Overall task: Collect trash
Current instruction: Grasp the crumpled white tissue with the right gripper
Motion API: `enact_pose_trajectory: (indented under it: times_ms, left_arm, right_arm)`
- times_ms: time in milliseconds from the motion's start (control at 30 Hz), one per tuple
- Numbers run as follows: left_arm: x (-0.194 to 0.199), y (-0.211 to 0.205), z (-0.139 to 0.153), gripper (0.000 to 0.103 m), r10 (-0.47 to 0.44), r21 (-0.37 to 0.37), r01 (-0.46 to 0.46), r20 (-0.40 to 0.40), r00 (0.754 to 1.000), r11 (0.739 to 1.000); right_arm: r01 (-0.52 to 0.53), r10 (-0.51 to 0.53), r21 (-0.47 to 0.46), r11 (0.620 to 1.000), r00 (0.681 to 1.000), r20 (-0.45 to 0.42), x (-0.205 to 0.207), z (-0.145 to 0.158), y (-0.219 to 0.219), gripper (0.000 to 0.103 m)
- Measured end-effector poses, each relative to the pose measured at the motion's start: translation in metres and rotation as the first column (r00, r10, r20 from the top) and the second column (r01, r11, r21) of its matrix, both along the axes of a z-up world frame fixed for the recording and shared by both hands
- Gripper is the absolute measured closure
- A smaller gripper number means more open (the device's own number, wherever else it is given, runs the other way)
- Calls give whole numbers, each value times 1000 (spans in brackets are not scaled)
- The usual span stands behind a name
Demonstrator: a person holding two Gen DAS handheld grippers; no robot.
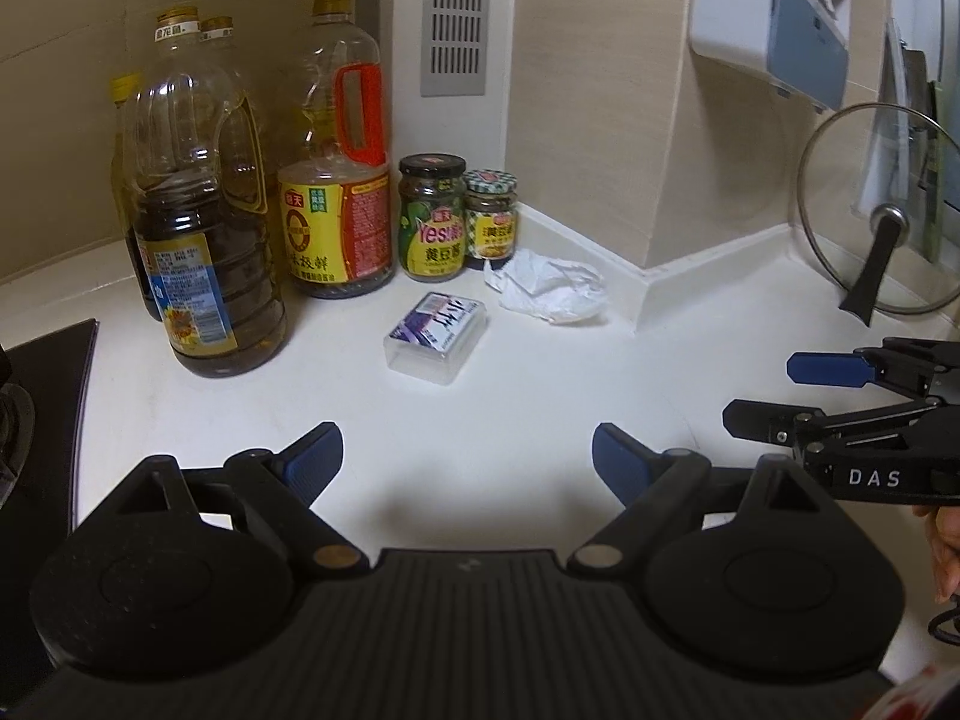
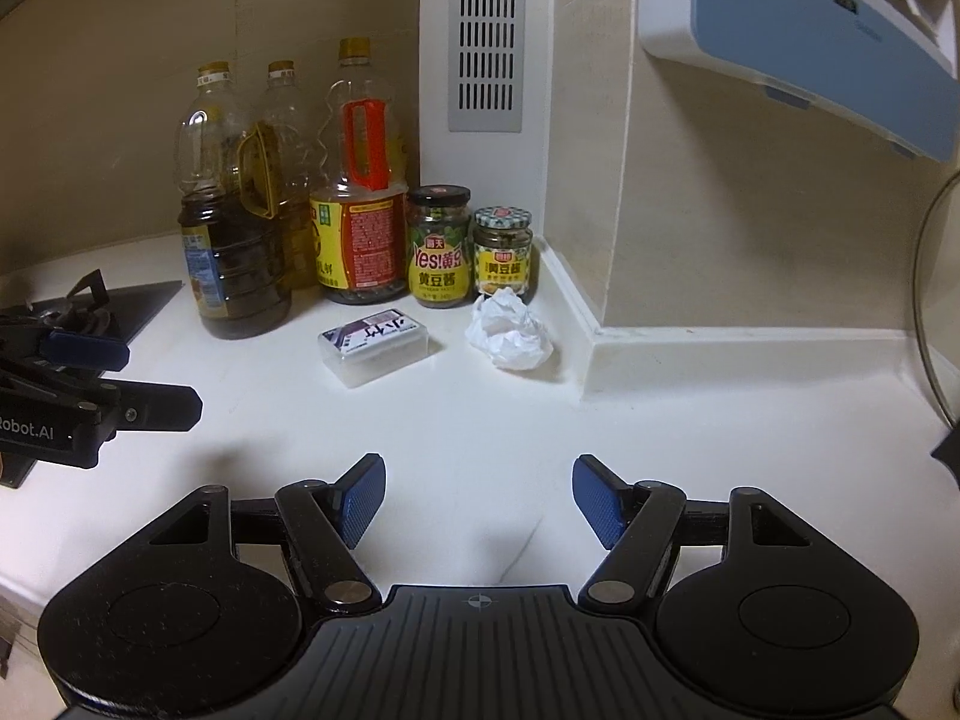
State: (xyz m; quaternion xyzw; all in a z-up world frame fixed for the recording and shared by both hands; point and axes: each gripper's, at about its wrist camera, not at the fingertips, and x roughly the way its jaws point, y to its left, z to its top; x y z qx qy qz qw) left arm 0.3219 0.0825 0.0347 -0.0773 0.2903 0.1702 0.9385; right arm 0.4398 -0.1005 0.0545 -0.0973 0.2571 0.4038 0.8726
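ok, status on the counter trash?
Left claw open, empty. Right claw open, empty. Crumpled white paper wad on the white counter, untouched, beside the small yellow-label jar. Approach clear.

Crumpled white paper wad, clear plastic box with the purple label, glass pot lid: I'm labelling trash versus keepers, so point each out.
Crumpled white paper wad [image 2: 511, 333], right wrist view, middle of the wad.
Clear plastic box with the purple label [image 2: 375, 345], right wrist view, top face.
Glass pot lid [image 1: 864, 204], left wrist view, glass pane.

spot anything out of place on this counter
Yes: a crumpled white paper wad lies loose on the countertop in front of the smaller sauce jar, beside the wall corner. The bottles and jars all stand upright; no spills show.
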Motion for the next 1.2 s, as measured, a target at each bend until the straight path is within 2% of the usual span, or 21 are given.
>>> enact_pose_trajectory:
  times_ms: [233,367,700,1033,1200]
  left_arm:
    - [19,15,-5,14,60,1,-60,-7,998,998]
    - [33,28,-11,14,62,1,-62,-28,998,998]
    - [102,68,-36,14,-67,40,71,-86,994,997]
    - [159,91,-61,18,-175,32,180,-136,975,983]
    - [175,94,-73,44,-186,29,194,-188,965,980]
  right_arm:
    - [-35,35,-11,999,999,2,32,-7,20,34]
    - [-40,40,-25,999,999,17,50,-9,35,34]
    - [2,7,-97,995,996,94,94,-21,93,35]
    - [-22,69,-235,972,978,196,114,-41,136,39]
    - [-15,86,-303,953,970,225,126,-50,146,43]
